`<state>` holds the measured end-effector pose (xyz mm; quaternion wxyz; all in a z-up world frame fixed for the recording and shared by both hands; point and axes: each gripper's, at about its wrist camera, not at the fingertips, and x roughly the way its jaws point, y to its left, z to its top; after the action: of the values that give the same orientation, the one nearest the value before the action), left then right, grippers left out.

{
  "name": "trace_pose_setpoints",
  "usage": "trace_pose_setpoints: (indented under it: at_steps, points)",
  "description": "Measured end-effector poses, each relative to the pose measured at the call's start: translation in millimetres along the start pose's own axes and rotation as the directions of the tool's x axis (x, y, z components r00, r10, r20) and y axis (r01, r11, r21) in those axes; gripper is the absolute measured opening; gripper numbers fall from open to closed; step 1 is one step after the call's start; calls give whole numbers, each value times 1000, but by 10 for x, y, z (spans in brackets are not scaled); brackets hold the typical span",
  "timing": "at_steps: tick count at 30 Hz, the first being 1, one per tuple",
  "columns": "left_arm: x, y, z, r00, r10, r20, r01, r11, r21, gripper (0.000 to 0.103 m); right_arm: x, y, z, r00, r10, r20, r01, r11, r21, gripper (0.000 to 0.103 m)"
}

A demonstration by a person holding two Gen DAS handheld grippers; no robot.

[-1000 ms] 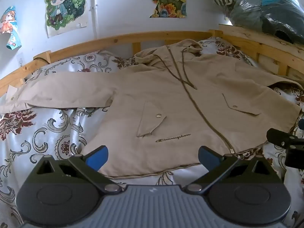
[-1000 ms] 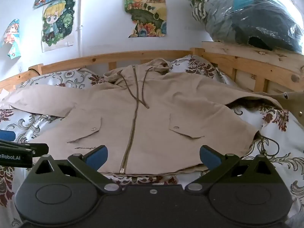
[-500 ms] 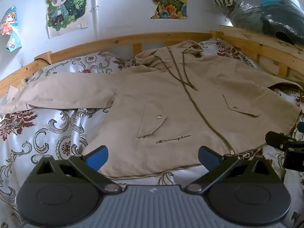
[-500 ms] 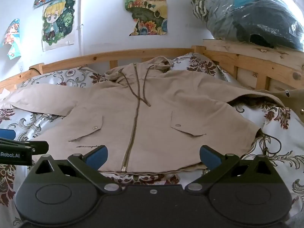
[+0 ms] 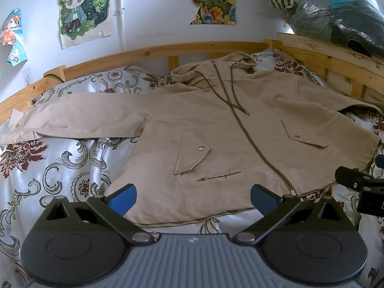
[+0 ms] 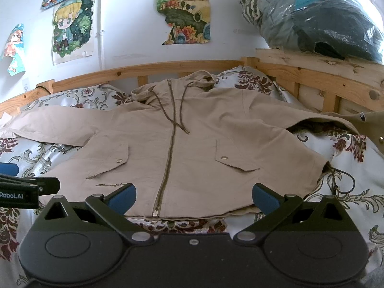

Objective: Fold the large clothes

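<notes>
The beige jacket (image 5: 216, 129) on the bed (image 5: 60, 168) looks soft and rather heavy, so both released grippers should probably take its near hem.

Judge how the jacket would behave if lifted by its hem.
The jacket lies flat with soft creases, so it would likely sag floppily. Its spread sleeve would probably trail. The drawcords lie loose and may swing.

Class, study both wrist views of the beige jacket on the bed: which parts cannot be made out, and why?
- Jacket back: both views, lies face up.
- Its right-hand sleeve end: right wrist view, cut off by the edge.
- Logo: right wrist view, partly behind the right gripper finger.
- Left gripper: open, empty.
</notes>
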<state>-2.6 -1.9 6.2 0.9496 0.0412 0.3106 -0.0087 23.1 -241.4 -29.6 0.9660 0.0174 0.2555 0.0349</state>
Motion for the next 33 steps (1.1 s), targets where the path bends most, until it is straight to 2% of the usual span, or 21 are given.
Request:
trace_pose_setpoints:
  at_steps: [33]
  points:
    - [-18, 0, 13, 1000, -1, -4, 1, 1000, -1, 102, -5, 0, 5, 1000, 0, -4, 0, 1000, 3, 102]
